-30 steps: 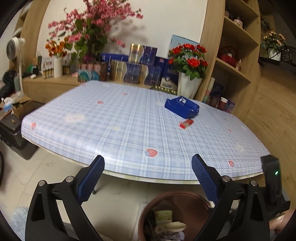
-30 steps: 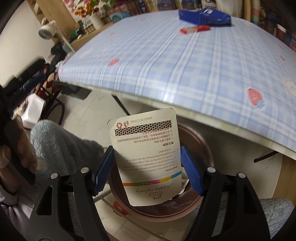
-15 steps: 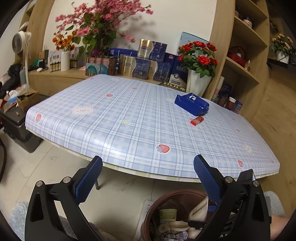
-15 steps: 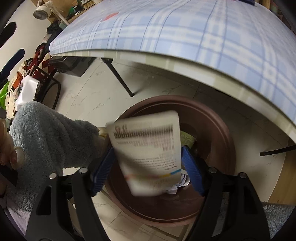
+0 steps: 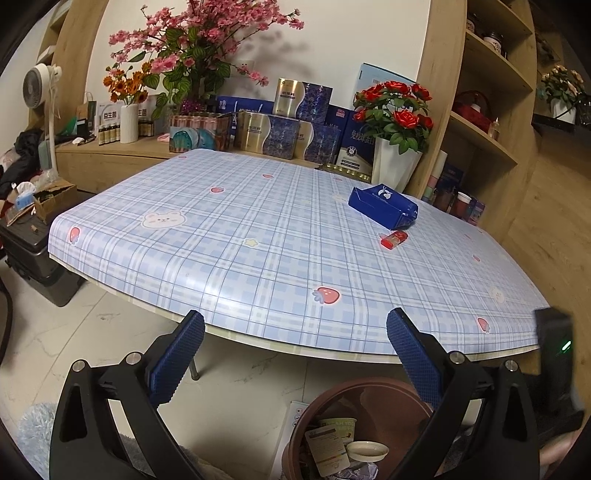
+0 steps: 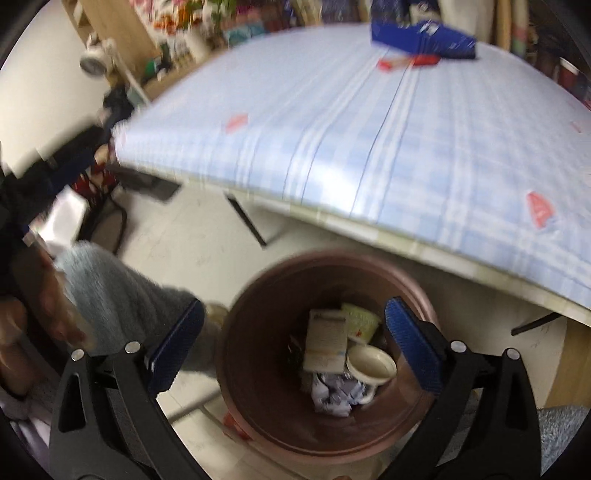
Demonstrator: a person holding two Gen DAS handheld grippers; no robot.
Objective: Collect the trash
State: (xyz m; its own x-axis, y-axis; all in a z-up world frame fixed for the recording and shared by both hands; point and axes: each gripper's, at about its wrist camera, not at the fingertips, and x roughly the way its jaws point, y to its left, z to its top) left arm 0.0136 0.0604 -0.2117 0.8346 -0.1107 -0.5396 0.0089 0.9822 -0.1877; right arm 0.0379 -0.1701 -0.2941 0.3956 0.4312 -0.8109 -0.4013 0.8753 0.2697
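Note:
A brown round trash bin (image 6: 258, 387) stands on the floor by the table's near edge; it also shows in the left wrist view (image 5: 310, 410). In it lie a white printed card (image 6: 325, 345), paper cups and crumpled paper. My right gripper (image 6: 293, 339) is open and empty above the bin. My left gripper (image 5: 295, 350) is open and empty, held off the table's front edge. On the table lie a blue box (image 5: 384, 206) and a small red wrapper (image 5: 394, 239), both far right; they also show in the right wrist view, box (image 6: 424, 35) and wrapper (image 6: 410, 61).
The table (image 5: 229, 229) has a blue plaid cover. Flower vases (image 5: 395, 166) and gift boxes (image 5: 280, 133) stand behind it. Wooden shelves (image 5: 491, 122) rise at the right. A black case (image 5: 33, 258) and clutter sit on the floor at left.
My right gripper opened and let go of the white card, which now lies in the bin. The right gripper has tilted back up toward the table. The left gripper shifted slightly.

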